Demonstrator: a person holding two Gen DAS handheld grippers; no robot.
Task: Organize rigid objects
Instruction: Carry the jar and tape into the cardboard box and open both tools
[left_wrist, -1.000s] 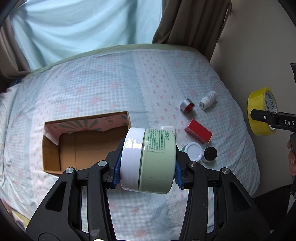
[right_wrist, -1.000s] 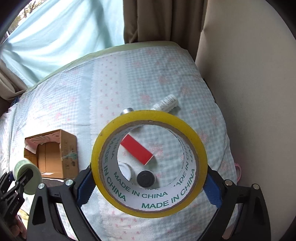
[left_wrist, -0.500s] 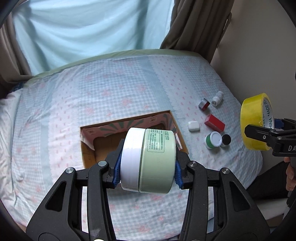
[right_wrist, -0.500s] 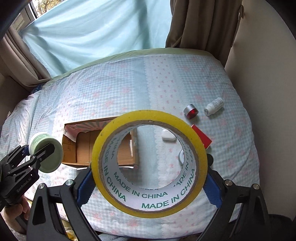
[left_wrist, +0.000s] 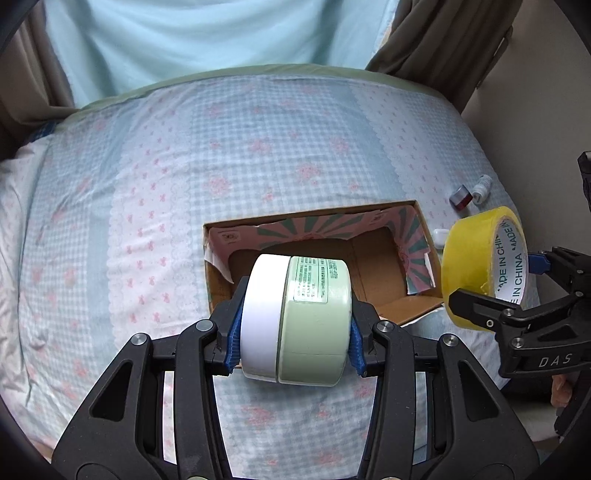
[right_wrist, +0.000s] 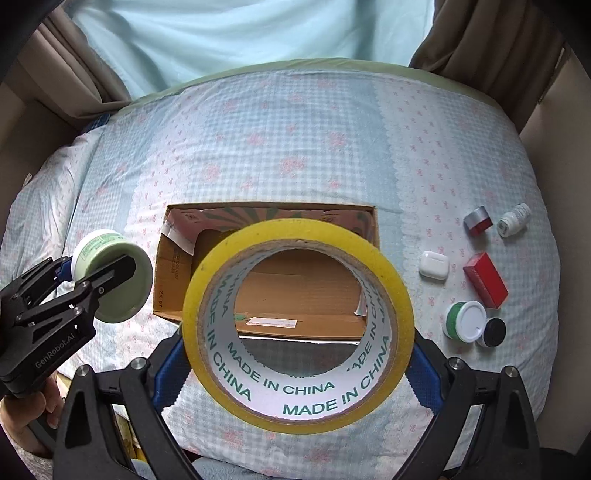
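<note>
My left gripper (left_wrist: 295, 332) is shut on a pale green jar with a white lid (left_wrist: 295, 317) and holds it above the near edge of an open cardboard box (left_wrist: 373, 254). The jar also shows in the right wrist view (right_wrist: 110, 273). My right gripper (right_wrist: 295, 358) is shut on a yellow tape roll (right_wrist: 295, 325), held in the air in front of the box (right_wrist: 177, 266). The tape roll shows at the right of the left wrist view (left_wrist: 480, 258). The box looks empty inside.
On the checked bedspread (right_wrist: 295, 147), right of the box, lie a white earbud case (right_wrist: 434, 266), a red box (right_wrist: 485, 280), a green-and-white jar (right_wrist: 465, 319), a black cap (right_wrist: 493, 332), a grey-red cap (right_wrist: 478, 220) and a small white bottle (right_wrist: 513, 219). Curtains hang behind the bed.
Both grippers moved left with their loads. The box now lies directly ahead of both, and the small objects have shifted to the right edge of view.
</note>
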